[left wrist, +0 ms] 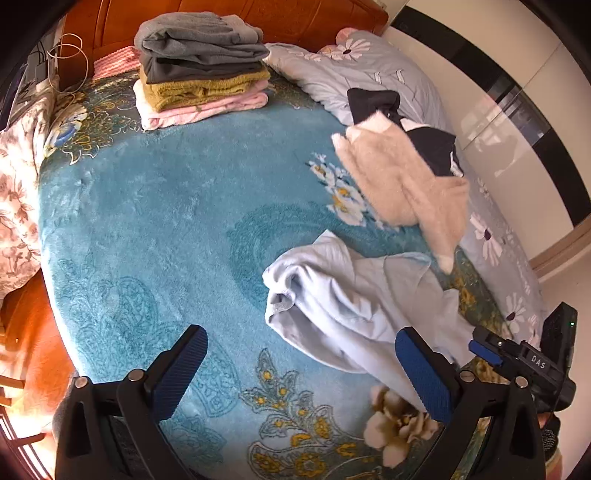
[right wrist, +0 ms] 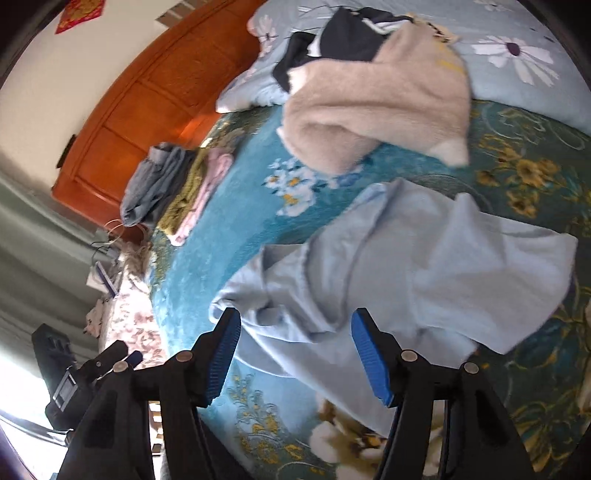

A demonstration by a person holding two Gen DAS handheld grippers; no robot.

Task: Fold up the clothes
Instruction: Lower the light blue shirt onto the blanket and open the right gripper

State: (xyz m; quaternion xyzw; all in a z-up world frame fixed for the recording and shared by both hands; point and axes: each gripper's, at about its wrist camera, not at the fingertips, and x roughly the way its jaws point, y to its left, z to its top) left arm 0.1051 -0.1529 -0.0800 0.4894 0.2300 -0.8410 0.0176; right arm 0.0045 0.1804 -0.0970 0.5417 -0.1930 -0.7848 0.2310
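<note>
We look down on a bed covered by a teal floral blanket (left wrist: 147,221). A crumpled light blue garment (left wrist: 343,302) lies on the blanket at the near right, bunched and creased, with one edge trailing toward the bed's near edge. Our left tool (left wrist: 301,373) hovers over the blanket with its blue-padded fingers (left wrist: 181,373) standing wide apart and nothing between them; its right finger sits in front of the garment's lower edge, and we cannot tell whether it touches the cloth. Our right tool (right wrist: 295,354) also has its fingers spread, poised over the same light blue garment (right wrist: 406,277); the cloth shows between and beyond the pads, which do not press on it.

Beyond the blue garment, a fluffy beige sweater (left wrist: 402,184) sprawls unfolded, partly on top of a dark navy garment (left wrist: 424,136), both resting against a pale grey floral quilt (left wrist: 369,66) along the right side of the bed. At the far end, near the wooden headboard (left wrist: 295,18), stands a stack of folded clothes (left wrist: 201,70): grey on top, then dark grey, olive and pink.
</note>
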